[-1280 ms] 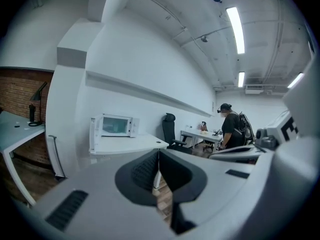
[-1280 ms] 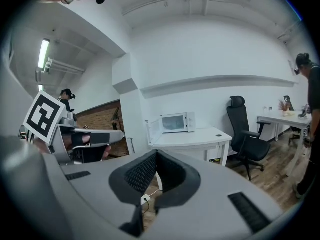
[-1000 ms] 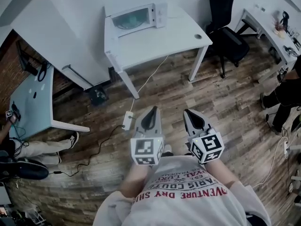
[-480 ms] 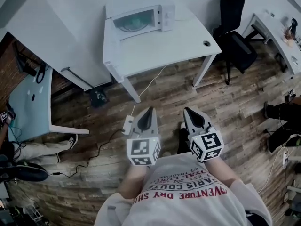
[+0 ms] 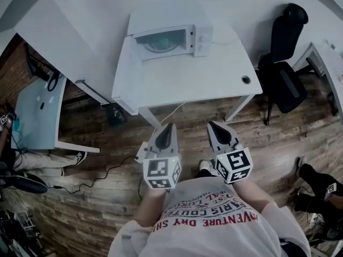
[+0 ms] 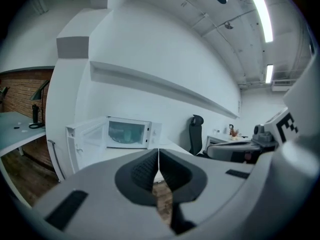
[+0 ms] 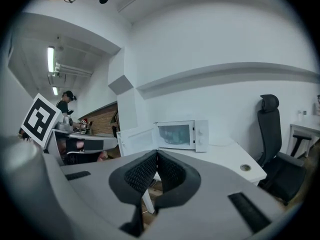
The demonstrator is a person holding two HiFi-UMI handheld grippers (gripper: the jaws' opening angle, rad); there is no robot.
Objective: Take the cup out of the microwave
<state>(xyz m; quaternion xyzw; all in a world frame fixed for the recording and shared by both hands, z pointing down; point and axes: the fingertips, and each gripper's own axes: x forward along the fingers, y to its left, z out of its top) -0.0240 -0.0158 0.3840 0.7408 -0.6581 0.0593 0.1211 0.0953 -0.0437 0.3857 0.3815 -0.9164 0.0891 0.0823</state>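
Observation:
A white microwave (image 5: 171,36) stands at the back of a white table (image 5: 203,79), with its door (image 6: 85,139) swung open to the left. Its cavity (image 7: 175,134) shows a pale greenish blur; I cannot make out a cup in it. My left gripper (image 5: 167,128) and right gripper (image 5: 214,126) hang side by side above the wooden floor, short of the table's front edge, both pointing at the microwave. The left gripper (image 6: 158,151) is shut with nothing in it. The right gripper (image 7: 156,153) is shut and empty too.
A black office chair (image 5: 286,63) stands right of the table. A pale desk (image 5: 37,111) sits at the left, with a seated person's legs (image 5: 32,170) below it. A cable (image 5: 102,173) trails across the floor. Another person's feet (image 5: 316,183) show at the right.
The table and microwave have grown larger and slid down toward me in the head view. Both grippers have advanced toward the table's front edge, side by side and still shut.

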